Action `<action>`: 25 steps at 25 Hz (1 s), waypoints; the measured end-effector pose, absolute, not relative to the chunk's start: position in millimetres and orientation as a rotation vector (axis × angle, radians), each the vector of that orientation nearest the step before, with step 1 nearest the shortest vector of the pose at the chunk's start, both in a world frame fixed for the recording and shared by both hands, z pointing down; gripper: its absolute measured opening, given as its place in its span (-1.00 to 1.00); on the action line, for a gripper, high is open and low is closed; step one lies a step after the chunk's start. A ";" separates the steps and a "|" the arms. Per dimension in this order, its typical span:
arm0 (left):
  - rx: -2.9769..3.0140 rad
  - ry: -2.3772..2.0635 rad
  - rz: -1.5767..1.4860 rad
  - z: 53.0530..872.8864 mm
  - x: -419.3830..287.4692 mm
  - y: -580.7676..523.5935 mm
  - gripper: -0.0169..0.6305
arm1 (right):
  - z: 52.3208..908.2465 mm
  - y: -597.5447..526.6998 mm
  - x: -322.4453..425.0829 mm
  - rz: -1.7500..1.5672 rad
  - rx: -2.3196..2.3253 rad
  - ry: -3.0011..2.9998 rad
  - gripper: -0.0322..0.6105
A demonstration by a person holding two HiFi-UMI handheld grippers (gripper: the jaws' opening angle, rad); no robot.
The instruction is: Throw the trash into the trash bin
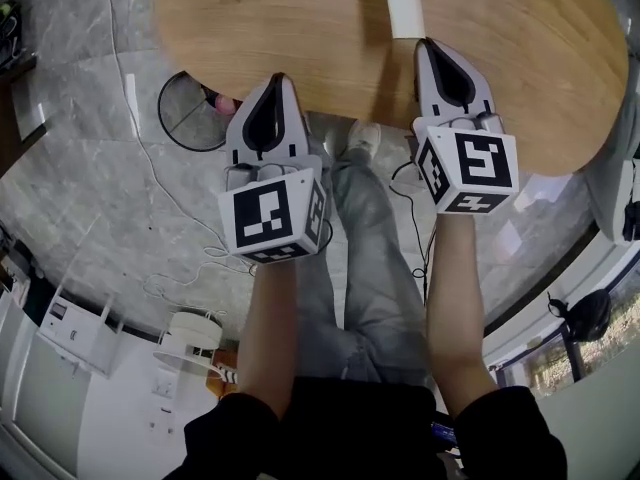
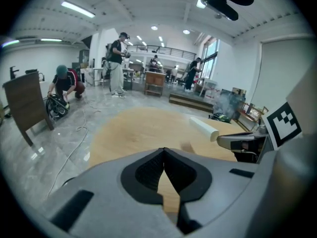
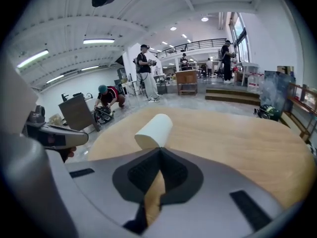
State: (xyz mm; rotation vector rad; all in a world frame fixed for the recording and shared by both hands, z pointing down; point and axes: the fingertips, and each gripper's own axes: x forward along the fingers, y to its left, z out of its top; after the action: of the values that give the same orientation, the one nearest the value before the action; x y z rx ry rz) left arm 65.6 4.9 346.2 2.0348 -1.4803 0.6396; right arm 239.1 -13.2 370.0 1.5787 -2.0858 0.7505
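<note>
A white paper roll (image 1: 403, 3) lies lengthwise over the round wooden table (image 1: 520, 58), and its shadow falls a little apart from it. My right gripper (image 1: 428, 42) is at the roll's near end. In the right gripper view the jaws (image 3: 159, 149) are shut, and the roll's end (image 3: 154, 129) sits right at their tips, pinched by its edge. My left gripper (image 1: 279, 76) hovers at the table's near edge, shut and empty (image 2: 164, 149). The left gripper view shows the roll (image 2: 203, 128) off to the right. The trash bin (image 1: 160, 108), a black-rimmed round bin, stands on the floor left of the left gripper.
Something pink (image 1: 224, 103) lies in the bin. White cables (image 1: 150, 183) trail over the grey marble floor, and a white device (image 1: 190, 338) stands by my left leg. My shoe (image 1: 362, 138) is under the table edge. Several people work in the far hall (image 2: 116, 63).
</note>
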 end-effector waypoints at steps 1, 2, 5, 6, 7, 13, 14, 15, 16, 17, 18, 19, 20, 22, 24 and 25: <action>2.006 -1.516 0.623 345.3 52.9 10.3 -0.94 | 368.5 -10.7 226.2 0.737 1.534 -2.108 -0.87; 1.976 -1.551 0.607 343.9 40.5 16.5 -0.94 | 366.8 -7.9 213.6 0.724 1.489 -2.130 -0.87; 1.897 -1.638 0.571 338.1 1.7 37.6 -0.94 | 361.8 3.2 175.5 0.702 1.377 -2.181 -0.87; 1.870 -1.665 0.560 336.8 -13.2 45.0 -0.94 | 360.8 7.0 160.6 0.699 1.341 -2.197 -0.87; 1.839 -1.694 0.549 336.2 -29.0 53.1 -0.94 | 360.4 11.1 144.1 0.695 1.301 -2.214 -0.87; 1.626 -1.865 0.471 338.3 -128.3 110.3 -0.94 | 366.2 43.3 27.5 0.643 1.006 -2.310 -0.87; 1.583 -1.895 0.455 339.7 -144.8 120.0 -0.94 | 369.7 47.7 6.6 0.632 0.948 -2.323 -0.87; 1.538 -1.925 0.438 341.8 -161.1 129.7 -0.94 | 374.1 52.1 -14.3 0.621 0.890 -2.333 -0.87; 1.495 -1.950 0.424 344.2 -176.7 139.2 -0.94 | 378.8 56.7 -34.2 0.610 0.836 -2.341 -0.87; 1.458 -1.971 0.411 346.4 -191.2 148.3 -0.94 | 383.3 61.5 -52.6 0.600 0.788 -2.345 -0.87; 1.425 -1.989 0.400 348.2 -204.3 157.0 -0.94 | 387.4 66.3 -69.3 0.589 0.747 -2.348 -0.87; 1.395 -2.005 0.388 349.9 -216.4 165.3 -0.94 | 391.4 70.7 -84.5 0.578 0.710 -2.348 -0.87; 1.366 -2.019 0.377 351.6 -227.7 173.2 -0.94 | 395.7 74.6 -98.5 0.567 0.676 -2.347 -0.87; 1.311 -2.044 0.360 356.2 -248.7 186.9 -0.94 | 406.1 79.1 -122.9 0.542 0.622 -2.340 -0.87; 1.262 -2.065 0.349 361.6 -266.8 197.2 -0.94 | 417.6 79.4 -142.3 0.528 0.586 -2.328 -0.87; 1.239 -2.073 0.344 364.2 -274.6 201.3 -0.94 | 423.7 78.8 -150.2 0.527 0.573 -2.321 -0.87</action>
State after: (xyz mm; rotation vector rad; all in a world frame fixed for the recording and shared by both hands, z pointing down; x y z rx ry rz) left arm -274.6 201.3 364.2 1.2386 -2.0733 0.3440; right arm -150.2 78.8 423.7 0.5725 -2.3209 0.5268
